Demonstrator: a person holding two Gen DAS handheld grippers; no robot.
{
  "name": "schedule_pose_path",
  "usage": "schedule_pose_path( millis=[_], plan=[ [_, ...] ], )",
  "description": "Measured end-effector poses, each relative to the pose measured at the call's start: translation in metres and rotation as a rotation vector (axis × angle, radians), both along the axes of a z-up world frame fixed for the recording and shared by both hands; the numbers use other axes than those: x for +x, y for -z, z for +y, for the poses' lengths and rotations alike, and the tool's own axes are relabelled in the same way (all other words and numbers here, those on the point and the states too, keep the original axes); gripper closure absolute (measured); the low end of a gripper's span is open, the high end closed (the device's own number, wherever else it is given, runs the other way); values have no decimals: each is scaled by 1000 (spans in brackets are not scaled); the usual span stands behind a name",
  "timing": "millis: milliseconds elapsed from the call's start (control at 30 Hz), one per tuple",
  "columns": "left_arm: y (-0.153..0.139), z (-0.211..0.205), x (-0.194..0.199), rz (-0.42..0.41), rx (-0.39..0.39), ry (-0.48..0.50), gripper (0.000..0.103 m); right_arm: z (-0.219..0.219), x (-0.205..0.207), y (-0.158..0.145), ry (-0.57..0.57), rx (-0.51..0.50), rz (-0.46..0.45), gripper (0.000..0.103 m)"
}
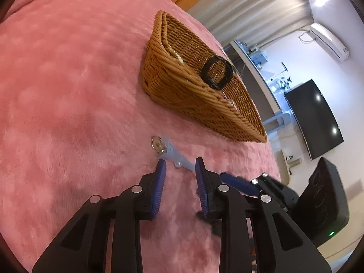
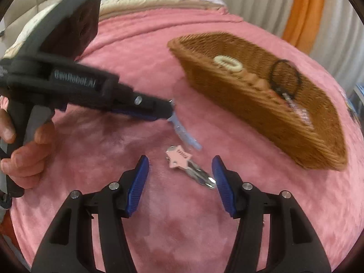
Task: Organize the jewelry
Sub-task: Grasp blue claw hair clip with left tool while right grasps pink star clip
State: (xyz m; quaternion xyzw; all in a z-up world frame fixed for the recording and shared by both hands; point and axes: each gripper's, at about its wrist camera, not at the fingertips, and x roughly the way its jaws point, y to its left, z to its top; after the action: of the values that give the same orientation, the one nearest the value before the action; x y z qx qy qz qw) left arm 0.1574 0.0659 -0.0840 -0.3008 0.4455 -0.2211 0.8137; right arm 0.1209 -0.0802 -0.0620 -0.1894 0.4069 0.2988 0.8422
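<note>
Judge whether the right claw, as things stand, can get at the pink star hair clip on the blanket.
Probably yes. The right claw is open, and the pink star hair clip lies uncovered on the pink blanket just ahead of its fingers, with nothing between them.

Bed w/ pink fleece blanket (image 2: 159, 216); on it: wicker basket (image 2: 227, 95), light-blue hair clip (image 2: 184, 134), pink star clip (image 2: 179, 159).

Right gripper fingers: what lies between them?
In the right wrist view, a pink star hair clip lies on the pink blanket between the open right gripper.
</note>
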Motion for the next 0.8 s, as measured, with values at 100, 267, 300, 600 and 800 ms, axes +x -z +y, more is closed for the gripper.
schedule_pose_path(
  millis=[100, 267, 300, 600, 800],
  plan=[
    [-1, -1, 4, 3, 13, -17, 78, -1, 1, 1, -54, 41, 57, 49],
    [-8, -14, 13, 4, 85, -12, 78, -7, -10, -2, -121, 126, 131, 69],
    [-9, -19, 15, 4, 100, -8, 78, -9, -11, -3, -117, 139, 136, 71],
    [-9, -34, 21, -18, 157, -32, 71, -15, 12, -4, 34, 196, 165, 80],
    [-9, -27, 17, -28, 104, -45, 61, 2, 1, -1, 46, 130, 107, 90]
  ],
)
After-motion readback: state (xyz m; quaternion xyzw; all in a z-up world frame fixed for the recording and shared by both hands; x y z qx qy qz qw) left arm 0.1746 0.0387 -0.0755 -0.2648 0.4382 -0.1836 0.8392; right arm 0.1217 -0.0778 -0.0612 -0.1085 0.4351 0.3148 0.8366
